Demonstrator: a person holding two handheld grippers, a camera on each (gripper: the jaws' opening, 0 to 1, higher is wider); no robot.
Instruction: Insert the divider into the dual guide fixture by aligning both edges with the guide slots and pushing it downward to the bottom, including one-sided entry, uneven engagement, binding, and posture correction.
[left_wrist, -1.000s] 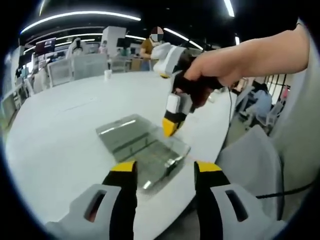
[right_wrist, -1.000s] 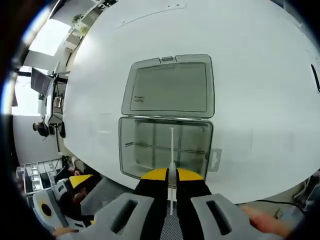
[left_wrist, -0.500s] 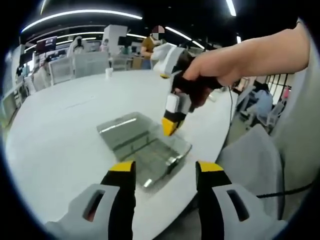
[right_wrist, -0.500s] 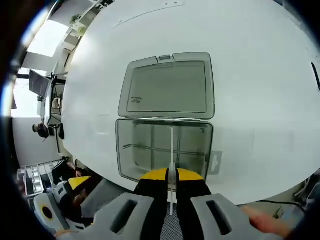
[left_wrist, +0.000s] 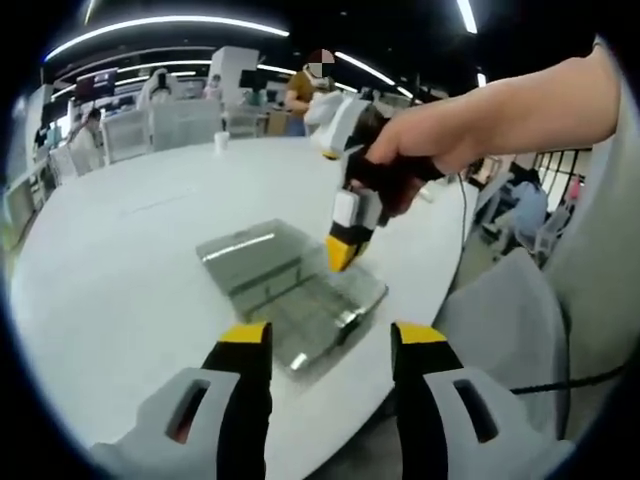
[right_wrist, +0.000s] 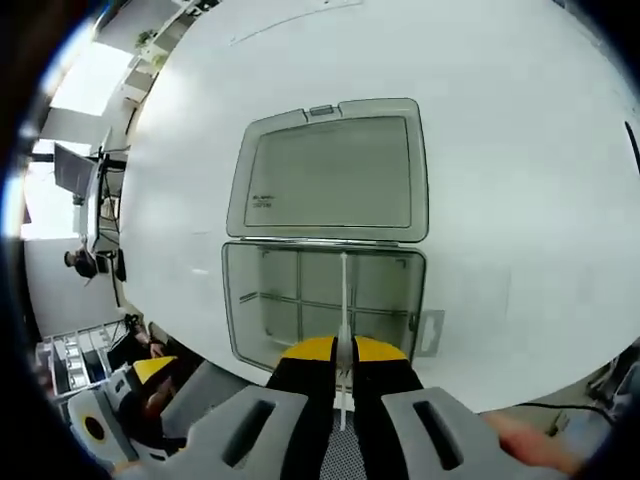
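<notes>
Right gripper (right_wrist: 335, 350) clamps divider (right_wrist: 344, 300) over box (right_wrist: 250, 300); lid label unreadable.

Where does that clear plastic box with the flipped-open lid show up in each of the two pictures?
Left gripper view: the clear box lies mid-picture on the white table, just beyond the left tongs, under the right tongs.
Right gripper view: the box sits centre, just above the right tongs, which pinch the thin divider.
Shared landmark: the open lid.

Yellow tips over black jaws and pale grey bodies on both the left gripper (left_wrist: 330, 345) and right gripper (right_wrist: 335, 350). Smoky clear fixture box (right_wrist: 322, 300); thin divider (right_wrist: 344, 310), seemingly white; white table (right_wrist: 500, 150).
</notes>
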